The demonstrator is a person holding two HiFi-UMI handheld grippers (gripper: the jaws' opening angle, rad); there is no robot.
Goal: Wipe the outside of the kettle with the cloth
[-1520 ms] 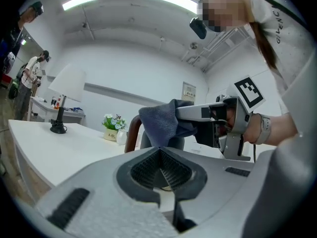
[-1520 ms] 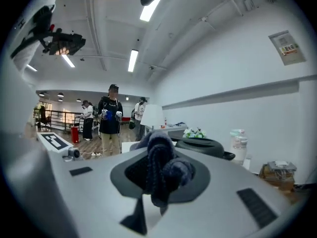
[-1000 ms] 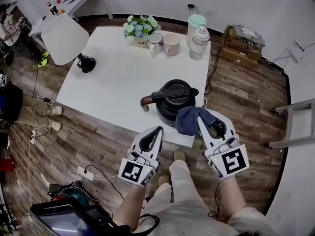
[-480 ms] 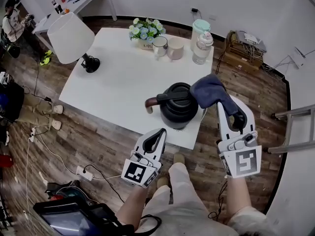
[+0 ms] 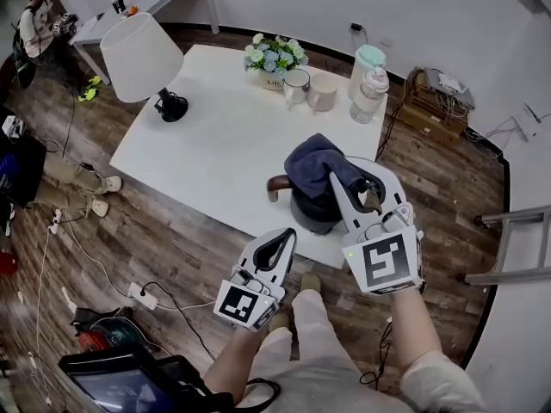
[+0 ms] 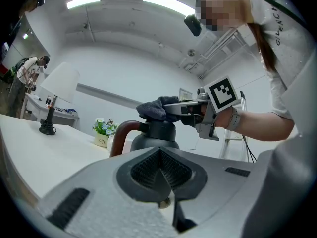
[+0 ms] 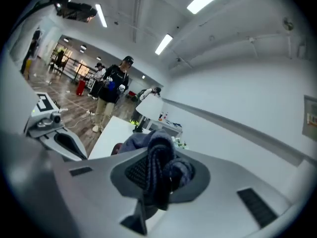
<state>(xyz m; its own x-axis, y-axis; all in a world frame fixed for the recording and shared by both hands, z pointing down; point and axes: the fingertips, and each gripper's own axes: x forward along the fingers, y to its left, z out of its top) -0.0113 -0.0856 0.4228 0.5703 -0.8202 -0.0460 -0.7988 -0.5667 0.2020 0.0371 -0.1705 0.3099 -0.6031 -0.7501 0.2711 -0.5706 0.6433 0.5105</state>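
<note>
A black kettle (image 5: 312, 210) with a brown handle (image 5: 277, 185) stands near the front edge of the white table (image 5: 215, 144). A dark blue cloth (image 5: 312, 163) lies over its lid, and my right gripper (image 5: 357, 184) is shut on it above the kettle. In the right gripper view the cloth (image 7: 159, 168) is bunched between the pads. My left gripper (image 5: 277, 236) hangs shut and empty in front of the table edge, short of the kettle. The left gripper view has the kettle (image 6: 154, 139), the cloth (image 6: 154, 108) on top and the right gripper (image 6: 195, 110).
A white lamp (image 5: 142, 57) stands at the table's left. A flower pot (image 5: 275, 58), two cups (image 5: 297, 87) and two bottles (image 5: 370, 77) line the far edge. Cables and a power strip (image 5: 138, 295) lie on the wooden floor. People stand in the background.
My right gripper has carried the cloth from the kettle's right side leftward onto its top. The left gripper has stayed in front of the table edge.
</note>
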